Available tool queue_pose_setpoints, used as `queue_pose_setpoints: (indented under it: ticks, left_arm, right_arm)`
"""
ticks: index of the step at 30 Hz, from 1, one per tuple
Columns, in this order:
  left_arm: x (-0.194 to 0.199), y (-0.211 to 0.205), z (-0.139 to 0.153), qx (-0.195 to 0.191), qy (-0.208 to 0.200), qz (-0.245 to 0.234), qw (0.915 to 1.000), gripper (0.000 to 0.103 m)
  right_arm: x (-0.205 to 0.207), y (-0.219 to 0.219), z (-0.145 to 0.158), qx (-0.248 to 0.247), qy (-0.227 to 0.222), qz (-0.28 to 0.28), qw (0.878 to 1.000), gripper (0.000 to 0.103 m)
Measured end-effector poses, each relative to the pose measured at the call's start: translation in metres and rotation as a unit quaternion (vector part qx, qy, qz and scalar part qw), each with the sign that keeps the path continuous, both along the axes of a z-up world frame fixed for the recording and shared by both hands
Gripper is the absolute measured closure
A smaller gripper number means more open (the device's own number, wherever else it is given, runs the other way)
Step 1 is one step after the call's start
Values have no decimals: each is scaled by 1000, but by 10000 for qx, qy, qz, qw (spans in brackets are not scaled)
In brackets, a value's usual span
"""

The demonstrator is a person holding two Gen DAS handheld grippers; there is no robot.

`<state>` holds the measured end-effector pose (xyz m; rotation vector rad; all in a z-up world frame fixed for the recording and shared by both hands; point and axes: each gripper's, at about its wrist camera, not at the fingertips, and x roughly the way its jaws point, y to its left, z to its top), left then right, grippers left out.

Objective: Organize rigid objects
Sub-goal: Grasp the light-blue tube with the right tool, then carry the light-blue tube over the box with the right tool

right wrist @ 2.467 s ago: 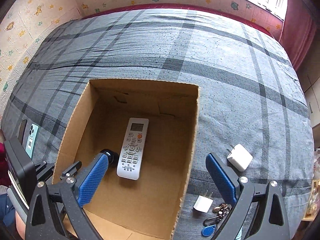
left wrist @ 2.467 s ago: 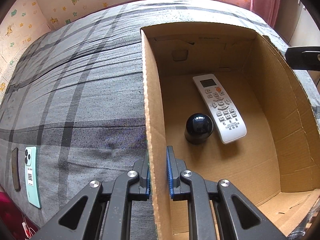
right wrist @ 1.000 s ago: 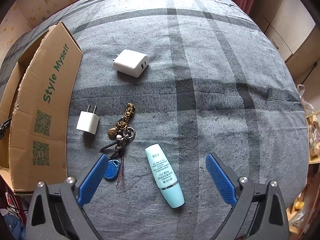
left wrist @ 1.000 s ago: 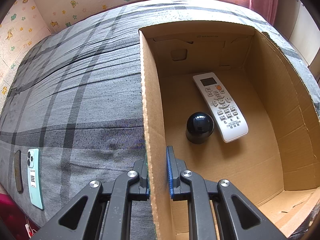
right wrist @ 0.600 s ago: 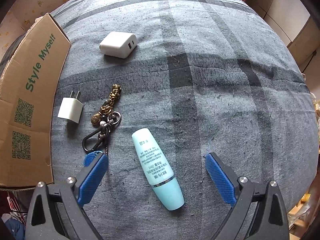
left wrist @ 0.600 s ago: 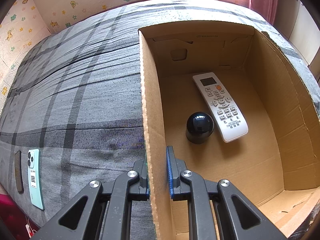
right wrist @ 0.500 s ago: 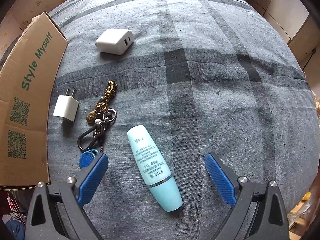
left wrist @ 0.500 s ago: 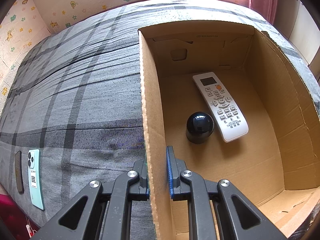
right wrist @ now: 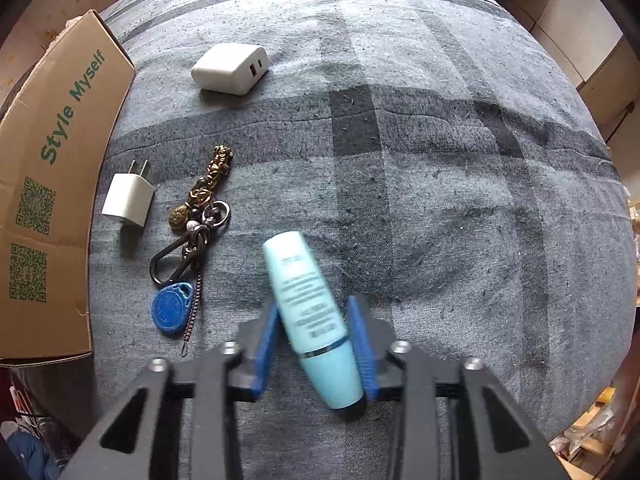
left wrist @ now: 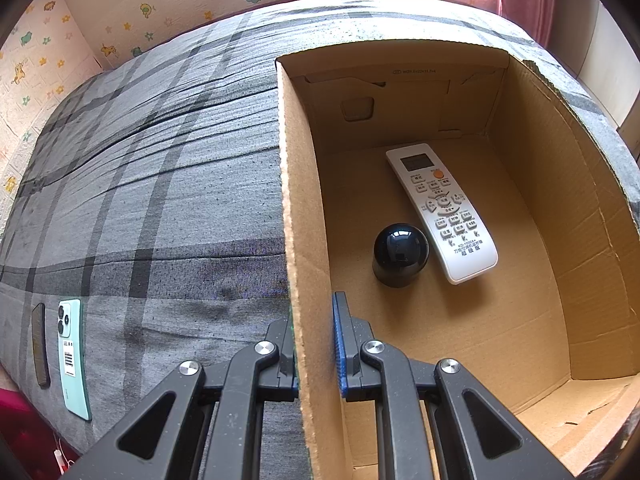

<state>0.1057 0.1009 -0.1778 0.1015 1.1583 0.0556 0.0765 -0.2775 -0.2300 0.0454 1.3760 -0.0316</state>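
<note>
Your right hand-held gripper has just been closing, and its blue pads now sit on either side of the light blue tube, seeming to pinch it near the cap end. The tube lies slanted between them on the bed, its far end pointing up and left. Just left of it lies the keychain with its blue fob; beyond that a small plug, and farther up a white charger. The box stands at the left edge.

Your left hand-held gripper is clenched on the box's near wall. Inside lie a remote and a black dome, just beside each other. A phone lies well apart on the bed.
</note>
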Motion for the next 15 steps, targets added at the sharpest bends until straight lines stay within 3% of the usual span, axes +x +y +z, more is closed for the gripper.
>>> queue_pose_setpoints:
  ticks: [15]
  left_arm:
    - [0,0,0,-11,-4,6,10000,89]
  right_arm:
    - [-5,2,12,10,-86,-16,10000,76]
